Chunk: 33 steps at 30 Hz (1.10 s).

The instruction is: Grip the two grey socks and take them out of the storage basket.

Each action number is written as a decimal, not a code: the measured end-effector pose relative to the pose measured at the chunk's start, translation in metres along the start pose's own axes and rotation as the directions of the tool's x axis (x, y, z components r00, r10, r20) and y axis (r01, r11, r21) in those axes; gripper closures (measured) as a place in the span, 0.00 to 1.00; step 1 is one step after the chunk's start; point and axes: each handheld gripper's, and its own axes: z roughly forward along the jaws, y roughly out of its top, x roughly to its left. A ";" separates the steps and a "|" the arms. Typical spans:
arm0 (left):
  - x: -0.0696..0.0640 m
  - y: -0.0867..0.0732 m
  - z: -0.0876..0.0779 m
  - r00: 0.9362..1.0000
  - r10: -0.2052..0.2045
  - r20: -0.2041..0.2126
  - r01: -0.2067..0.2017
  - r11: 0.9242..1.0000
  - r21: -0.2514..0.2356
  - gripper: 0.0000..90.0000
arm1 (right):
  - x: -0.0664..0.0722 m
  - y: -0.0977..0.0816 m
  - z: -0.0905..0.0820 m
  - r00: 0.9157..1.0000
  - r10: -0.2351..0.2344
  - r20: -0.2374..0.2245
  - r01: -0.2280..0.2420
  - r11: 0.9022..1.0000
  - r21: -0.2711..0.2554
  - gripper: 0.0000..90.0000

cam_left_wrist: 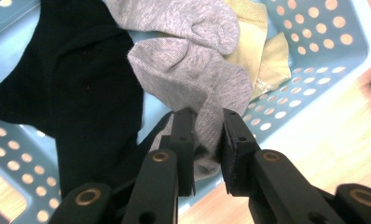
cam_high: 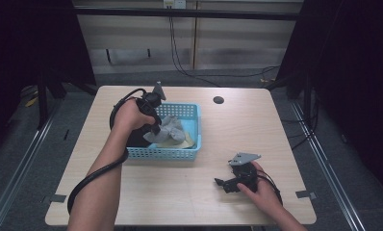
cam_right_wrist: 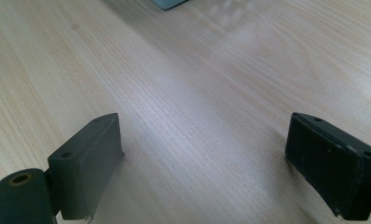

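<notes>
A light blue perforated basket [cam_high: 192,115] sits at the table's middle left and holds a grey sock [cam_high: 168,129], a black garment [cam_high: 137,138] and a yellowish sock [cam_high: 180,142]. My left gripper [cam_high: 155,129] hangs over the basket, shut on the grey sock [cam_left_wrist: 193,74], whose cloth is pinched between the two black pads [cam_left_wrist: 184,140] and lifted above the basket floor [cam_left_wrist: 314,60]. The black garment [cam_left_wrist: 85,93] and the yellowish sock [cam_left_wrist: 258,51] lie beneath it. My right gripper [cam_high: 219,184] rests low on the table near the front right, open, with bare wood between its jaws [cam_right_wrist: 204,154].
The wooden table [cam_high: 257,134] has a small dark round hole [cam_high: 218,100] behind the basket. A corner of the basket [cam_right_wrist: 167,3] appears at the top of the right gripper view. Cables run along the floor behind the table.
</notes>
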 end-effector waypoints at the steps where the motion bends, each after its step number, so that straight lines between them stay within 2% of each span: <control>1: 0.000 0.000 -0.002 1.000 0.002 0.004 -0.002 1.000 0.000 0.85 | 0.000 0.000 0.000 1.000 0.000 0.000 0.000 1.000 0.000 0.12; 6: -0.003 0.000 -0.013 1.000 0.010 0.018 -0.010 1.000 0.002 0.85 | 0.000 0.000 0.000 1.000 -0.001 0.000 0.001 1.000 0.002 0.12; 7: -0.004 0.000 -0.015 1.000 0.003 0.026 -0.003 1.000 -0.003 0.85 | 0.000 0.000 0.000 1.000 -0.001 0.000 0.001 1.000 0.002 0.12; 15: -0.012 -0.004 -0.032 0.999 0.023 0.034 -0.022 0.999 -0.026 0.85 | 0.000 0.000 0.000 1.000 0.000 0.000 0.000 1.000 0.003 0.12; 18: -0.016 -0.005 -0.036 0.999 0.044 0.032 -0.043 0.999 -0.022 0.85 | 0.000 0.000 0.000 1.000 0.000 0.000 0.000 1.000 0.003 0.12; 24: -0.025 -0.007 -0.044 0.996 0.059 0.060 -0.059 0.998 -0.013 0.85 | 0.000 0.000 0.000 1.000 -0.001 0.000 0.001 1.000 0.004 0.12; 33: -0.034 -0.011 -0.057 0.993 0.091 0.070 -0.089 0.996 -0.032 0.85 | 0.000 0.000 0.000 1.000 0.000 -0.001 0.000 1.000 0.002 0.12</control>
